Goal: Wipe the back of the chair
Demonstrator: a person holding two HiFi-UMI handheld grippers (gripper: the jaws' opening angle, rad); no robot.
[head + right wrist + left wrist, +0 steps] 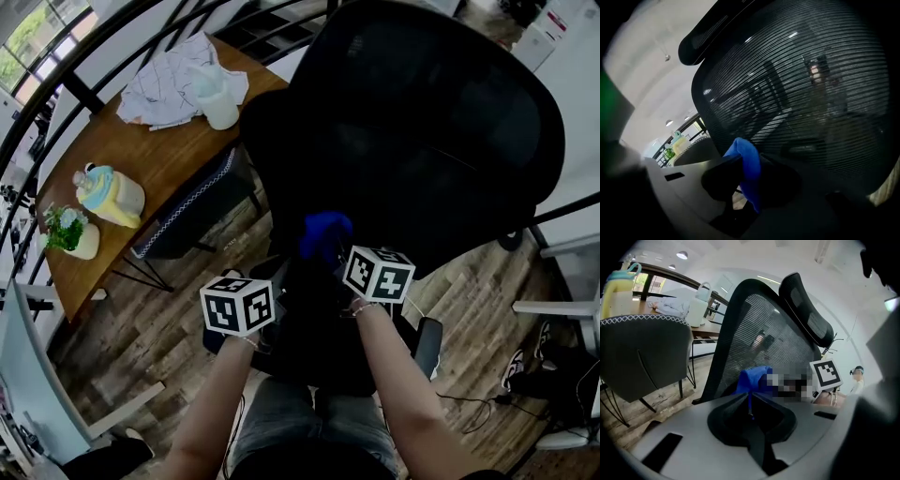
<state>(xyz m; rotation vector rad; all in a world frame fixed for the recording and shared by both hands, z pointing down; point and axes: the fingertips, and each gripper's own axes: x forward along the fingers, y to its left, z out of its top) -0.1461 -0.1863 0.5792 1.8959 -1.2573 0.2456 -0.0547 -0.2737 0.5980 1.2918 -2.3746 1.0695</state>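
The black mesh chair back point(422, 122) fills the upper right of the head view and stands close in front of both gripper views point(773, 348) point(801, 93). A blue cloth point(323, 232) rests against its lower left part. My right gripper point(336, 255) point(747, 180) is shut on the cloth point(746, 164), which folds over its jaws. My left gripper point(289, 272) point(751, 401) is shut too, with a thin edge of the cloth point(754, 378) pinched between its jaws. Both grippers sit side by side just below the cloth.
A wooden table point(159, 159) at the left carries a white jug point(217, 103), a crumpled striped cloth point(169, 84), a yellow and blue bottle point(111, 194) and a small plant point(67, 232). A dark padded chair point(187, 216) is tucked under it. White furniture legs point(562, 309) stand at the right.
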